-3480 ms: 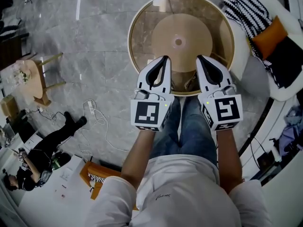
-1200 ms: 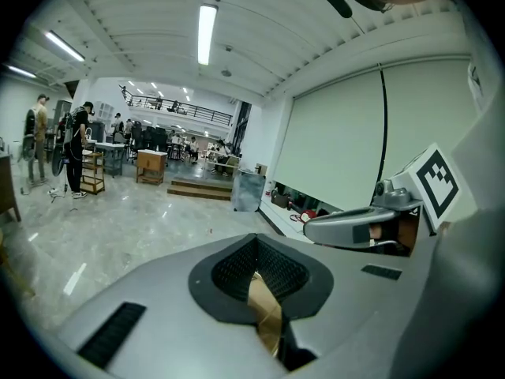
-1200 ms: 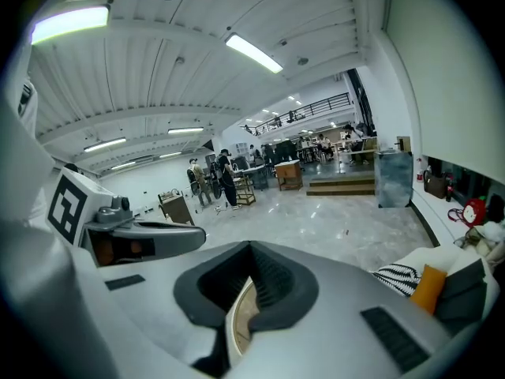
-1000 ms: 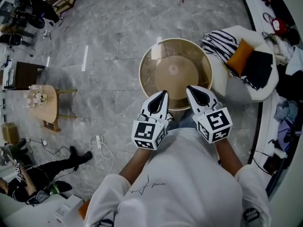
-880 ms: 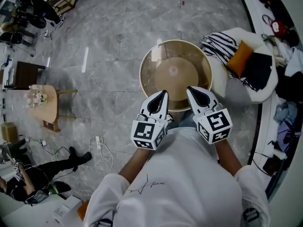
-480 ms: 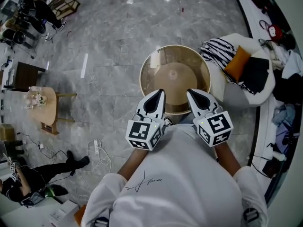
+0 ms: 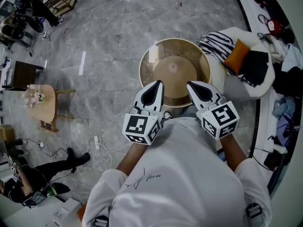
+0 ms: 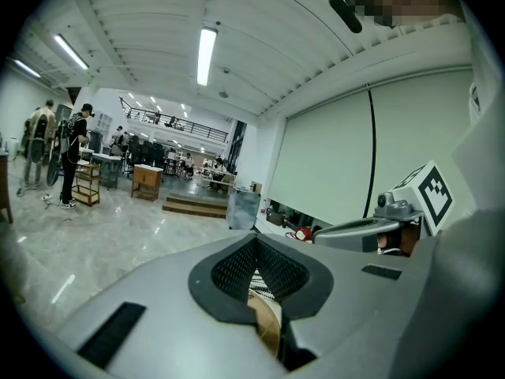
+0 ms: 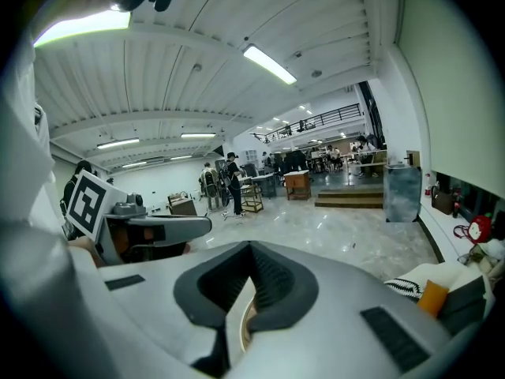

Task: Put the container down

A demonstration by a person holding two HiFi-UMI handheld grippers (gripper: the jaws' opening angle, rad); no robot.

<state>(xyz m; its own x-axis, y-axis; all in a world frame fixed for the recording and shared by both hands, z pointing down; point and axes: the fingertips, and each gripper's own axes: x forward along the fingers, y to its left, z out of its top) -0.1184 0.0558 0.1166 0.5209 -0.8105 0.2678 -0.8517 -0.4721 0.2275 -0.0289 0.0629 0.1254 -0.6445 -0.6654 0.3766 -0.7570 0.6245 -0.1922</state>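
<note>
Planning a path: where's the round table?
Head view, upper centre: the round table stands on the grey floor, white armchair close at its right.

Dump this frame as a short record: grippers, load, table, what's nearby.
left gripper: shut, nothing between the jaws
right gripper: shut, nothing between the jaws
pose: side by side, tips over the table's near rim in the head view
round table: glass top, tan base beneath
container: none in view
nearby: armchair with orange cushion, right of the table
</note>
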